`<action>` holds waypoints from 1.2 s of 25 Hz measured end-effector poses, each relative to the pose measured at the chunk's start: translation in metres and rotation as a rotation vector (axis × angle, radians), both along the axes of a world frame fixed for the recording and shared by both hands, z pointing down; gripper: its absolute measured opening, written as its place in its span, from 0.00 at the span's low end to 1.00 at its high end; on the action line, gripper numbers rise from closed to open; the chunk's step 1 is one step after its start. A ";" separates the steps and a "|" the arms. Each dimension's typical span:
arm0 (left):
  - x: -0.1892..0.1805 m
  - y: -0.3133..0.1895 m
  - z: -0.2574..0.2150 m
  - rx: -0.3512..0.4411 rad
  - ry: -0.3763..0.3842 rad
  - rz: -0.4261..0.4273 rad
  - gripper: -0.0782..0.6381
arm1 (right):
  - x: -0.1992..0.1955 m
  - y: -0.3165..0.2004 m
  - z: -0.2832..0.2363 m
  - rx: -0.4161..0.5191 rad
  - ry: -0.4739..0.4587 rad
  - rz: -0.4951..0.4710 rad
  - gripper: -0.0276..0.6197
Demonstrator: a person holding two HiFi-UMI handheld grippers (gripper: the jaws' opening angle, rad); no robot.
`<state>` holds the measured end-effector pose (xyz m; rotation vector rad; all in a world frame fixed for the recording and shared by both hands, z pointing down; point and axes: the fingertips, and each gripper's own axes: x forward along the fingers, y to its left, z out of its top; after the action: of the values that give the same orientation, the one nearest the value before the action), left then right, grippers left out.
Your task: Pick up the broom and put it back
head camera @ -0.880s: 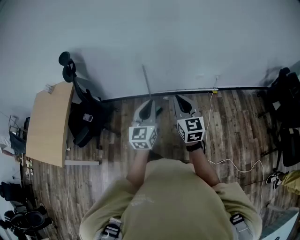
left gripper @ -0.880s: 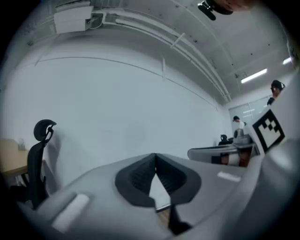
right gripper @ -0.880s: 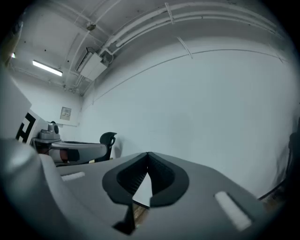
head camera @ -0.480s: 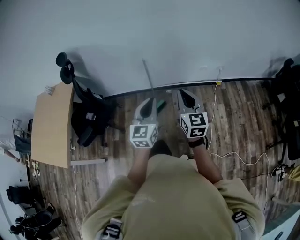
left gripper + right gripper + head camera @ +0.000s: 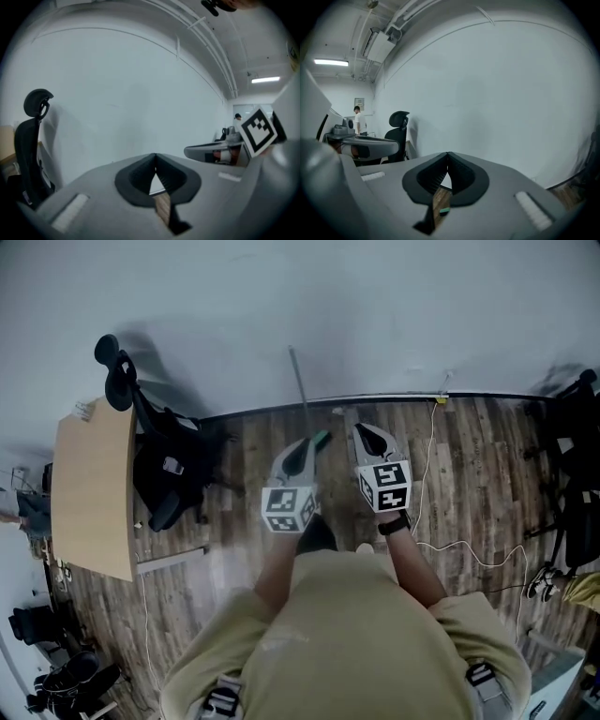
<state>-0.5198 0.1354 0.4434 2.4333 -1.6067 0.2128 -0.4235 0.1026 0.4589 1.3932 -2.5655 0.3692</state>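
Your left claw (image 5: 304,444) and right claw (image 5: 367,431), tapered grey shells, both clenched empty; broom (image 5: 298,381), slim grey pole, green head, leaning against smooth white wall (image 5: 375,315) off wood-plank floor (image 5: 469,456).

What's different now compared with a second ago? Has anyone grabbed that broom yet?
No grab yet. A little more floor shows between the grippers and the wall, and the broom now shows its green head beside the left gripper. It still leans on the wall. The left and right gripper stay shut, empty, side by side.
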 end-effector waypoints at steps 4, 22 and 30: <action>-0.025 -0.035 0.024 -0.052 0.037 0.012 0.11 | -0.026 -0.027 0.036 -0.092 0.045 -0.008 0.05; -0.141 -0.194 0.143 -0.263 0.103 0.033 0.11 | -0.140 -0.180 0.147 -0.317 0.115 -0.046 0.12; -0.151 -0.245 0.218 -0.386 0.131 -0.045 0.11 | -0.179 -0.251 0.237 -0.448 0.116 -0.139 0.20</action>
<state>-0.6706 -0.1097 0.6612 2.0730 -1.4119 0.3161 -0.6029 -0.1485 0.6958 1.0375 -2.2798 0.7587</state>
